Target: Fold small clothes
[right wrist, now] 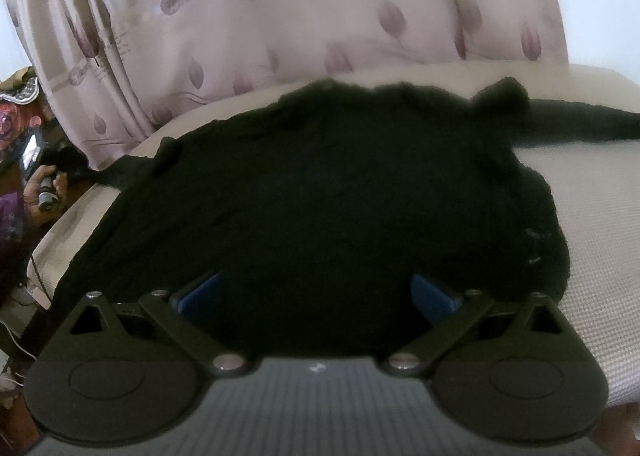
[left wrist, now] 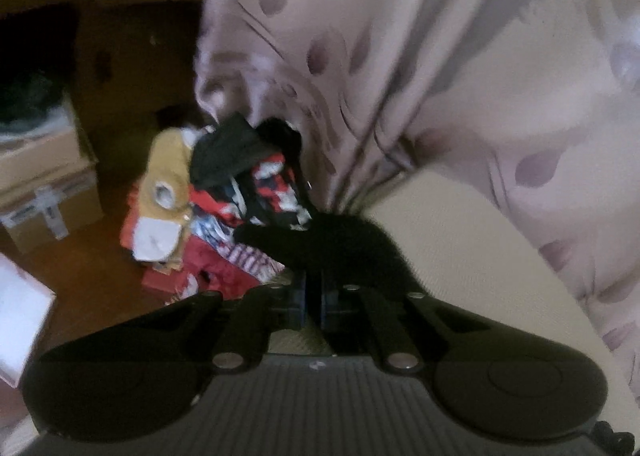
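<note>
A black fuzzy garment (right wrist: 320, 184) lies spread over a pale cushioned surface (right wrist: 592, 216), one sleeve stretching to the far right. My right gripper (right wrist: 316, 296) is open, its blue pads (right wrist: 200, 298) wide apart just above the garment's near edge. My left gripper (left wrist: 314, 296) is shut on a black sleeve end (left wrist: 328, 244) of the garment at the surface's left edge. The left gripper and the hand holding it also show in the right wrist view (right wrist: 50, 184) at the far left.
A pale curtain with purple leaf prints (left wrist: 400, 56) hangs behind the surface. A pile of colourful clothes (left wrist: 224, 208) lies on the brown floor beyond my left gripper. Cardboard boxes (left wrist: 44, 192) stand at the left.
</note>
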Tool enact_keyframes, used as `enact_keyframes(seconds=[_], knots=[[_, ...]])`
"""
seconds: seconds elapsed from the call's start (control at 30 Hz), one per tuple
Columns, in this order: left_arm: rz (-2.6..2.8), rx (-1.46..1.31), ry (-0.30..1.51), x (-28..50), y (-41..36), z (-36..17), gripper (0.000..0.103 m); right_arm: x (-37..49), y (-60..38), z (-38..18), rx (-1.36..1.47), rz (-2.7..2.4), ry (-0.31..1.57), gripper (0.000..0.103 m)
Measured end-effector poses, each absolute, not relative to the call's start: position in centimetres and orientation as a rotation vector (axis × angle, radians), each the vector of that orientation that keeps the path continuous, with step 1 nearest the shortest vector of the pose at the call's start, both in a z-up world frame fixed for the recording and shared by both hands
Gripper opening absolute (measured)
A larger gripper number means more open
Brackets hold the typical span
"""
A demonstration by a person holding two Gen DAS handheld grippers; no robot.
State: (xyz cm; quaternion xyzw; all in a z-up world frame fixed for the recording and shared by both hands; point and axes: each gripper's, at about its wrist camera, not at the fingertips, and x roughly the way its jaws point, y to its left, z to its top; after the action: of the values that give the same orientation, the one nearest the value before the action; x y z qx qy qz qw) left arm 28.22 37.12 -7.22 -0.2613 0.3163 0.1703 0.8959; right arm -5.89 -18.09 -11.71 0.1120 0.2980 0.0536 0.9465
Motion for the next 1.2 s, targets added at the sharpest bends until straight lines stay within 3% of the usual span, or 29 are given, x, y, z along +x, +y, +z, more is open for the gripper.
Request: enact_keyframes(seconds=[0.27, 0.8, 0.93, 0.97, 1.0, 1.07, 1.13, 1.2], knots=[[0.435, -0.433, 0.593, 21.0, 35.4, -3.9, 0.007, -6.0, -18.6, -11.9, 0.268, 0.112, 0.593, 0.102], [0.570, -0.419, 0.656, 5.3, 31.5, -5.8, 0.007, -9.1, -22.0, -12.3, 0.384, 0.056, 0.548, 0.102], [0.579, -0.354, 0.652, 3.9, 30.7, -6.2, 0.013, -9.8, -23.5, -12.9, 0.461, 0.050, 0.524, 0.102], [0.590, -0.339, 0.631, 3.3, 30.4, -5.8, 0.016, -10.0, -23.8, -13.0, 0.480, 0.049, 0.522, 0.102], [0.594, -0.322, 0.596, 2.5, 29.8, -5.2, 0.028, -10.2, -24.2, -13.1, 0.495, 0.049, 0.520, 0.102], [0.582, -0.287, 0.537, 1.2, 28.4, -4.0, 0.066, -10.9, -24.9, -13.1, 0.501, 0.041, 0.508, 0.102], [0.539, -0.239, 0.479, 0.3, 26.3, -2.9, 0.078, -11.7, -25.5, -12.9, 0.484, 0.015, 0.494, 0.102], [0.486, -0.186, 0.438, 0.2, 23.9, -2.2, 0.078, -12.4, -26.1, -12.8, 0.452, -0.013, 0.489, 0.102]])
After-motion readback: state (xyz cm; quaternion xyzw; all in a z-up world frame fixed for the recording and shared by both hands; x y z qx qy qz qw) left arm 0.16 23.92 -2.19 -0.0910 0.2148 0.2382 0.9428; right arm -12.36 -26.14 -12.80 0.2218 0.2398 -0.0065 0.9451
